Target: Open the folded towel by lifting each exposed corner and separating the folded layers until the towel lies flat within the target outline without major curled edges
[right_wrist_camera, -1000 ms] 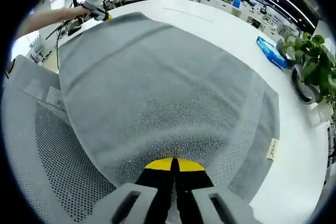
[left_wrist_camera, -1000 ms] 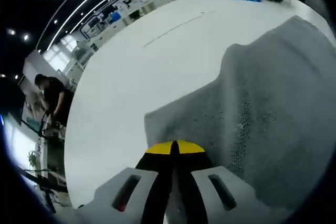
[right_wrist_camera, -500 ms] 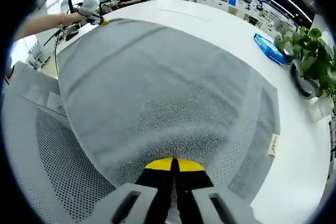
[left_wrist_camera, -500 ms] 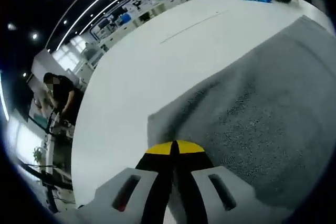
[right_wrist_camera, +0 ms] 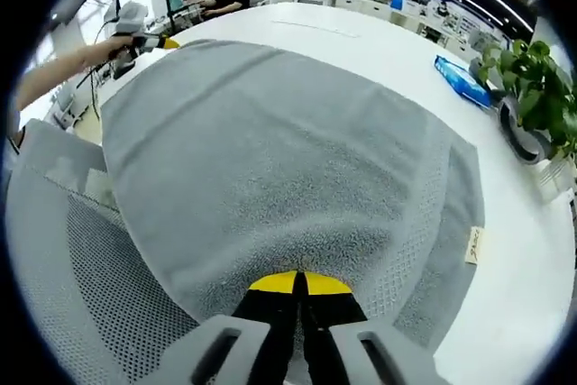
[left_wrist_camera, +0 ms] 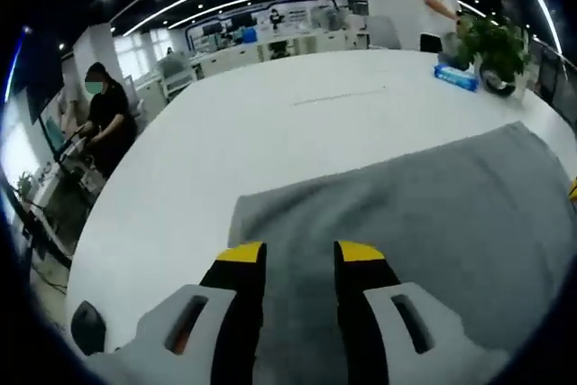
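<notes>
The grey towel (right_wrist_camera: 270,151) lies spread on the white table (left_wrist_camera: 270,132), with its near edge hanging over the table edge above a grey mesh chair (right_wrist_camera: 81,295). A narrower folded layer with a small label (right_wrist_camera: 473,245) shows beside the towel's main panel, on the side toward the potted plant (right_wrist_camera: 532,87).

The right gripper (right_wrist_camera: 297,281) is clenched on the towel's near edge; its yellow-tipped jaws meet with the cloth between them. The left gripper (left_wrist_camera: 297,254) is released: its jaws stand apart over the towel's other near corner, and grey cloth shows in the gap between them. In the right gripper view the left gripper appears at the far corner of the towel, held in a person's hand (right_wrist_camera: 104,51).

Step in hand, as judged: laying the opened panel flat and letting go.

- Keep the right gripper's hold until the cloth near it rests on the table, then open the jaws.
- Draw the held edge away from the potted plant only as far as needed to take out slack; further pull would likely drag more cloth off the table.
- The layer bearing the label appears not yet unfolded; treat its exposed corner as the next pick point.
- No target outline is distinguishable on the table; a faint line (left_wrist_camera: 341,96) lies beyond the towel
</notes>
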